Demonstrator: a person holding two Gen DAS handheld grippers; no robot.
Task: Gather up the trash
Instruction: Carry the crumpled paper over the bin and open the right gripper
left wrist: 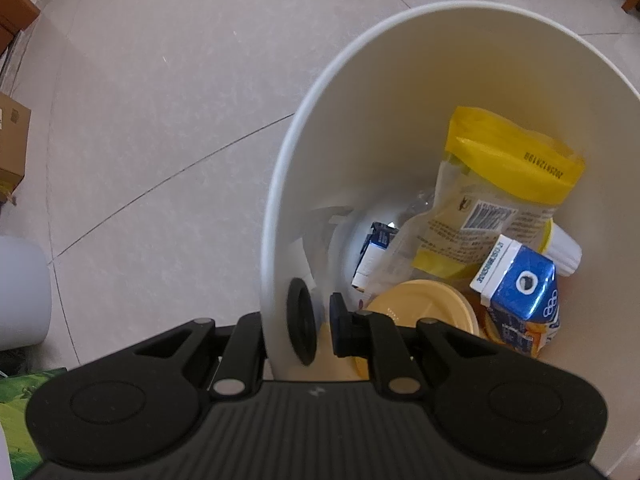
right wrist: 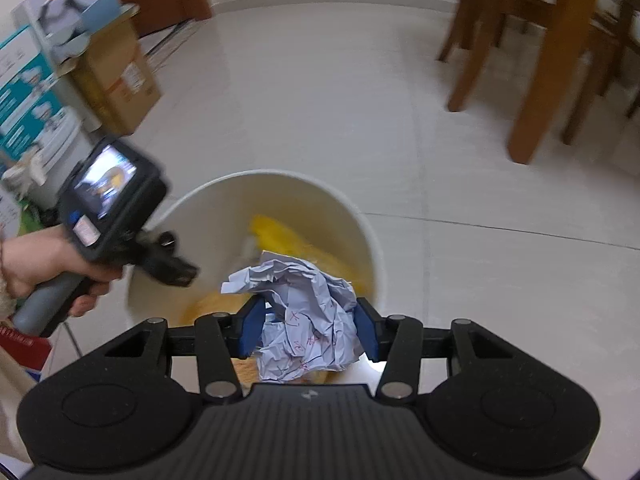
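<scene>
While right tool (right wrist: 308,328) grips paper (right wrist: 304,316), left tool (left wrist: 316,320) pinches bin (left wrist: 400,80).

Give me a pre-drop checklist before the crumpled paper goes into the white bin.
1. Right gripper clamps the crumpled white paper ball with red writing: ok.
2. Paper over the round white plastic bin opening: ok.
3. Left gripper pinches the bin wall, steadying it: ok.
4. Room above the yellow snack pouch and blue carton: ok.
5. Bin standing flat on the floor: cannot tell.
</scene>
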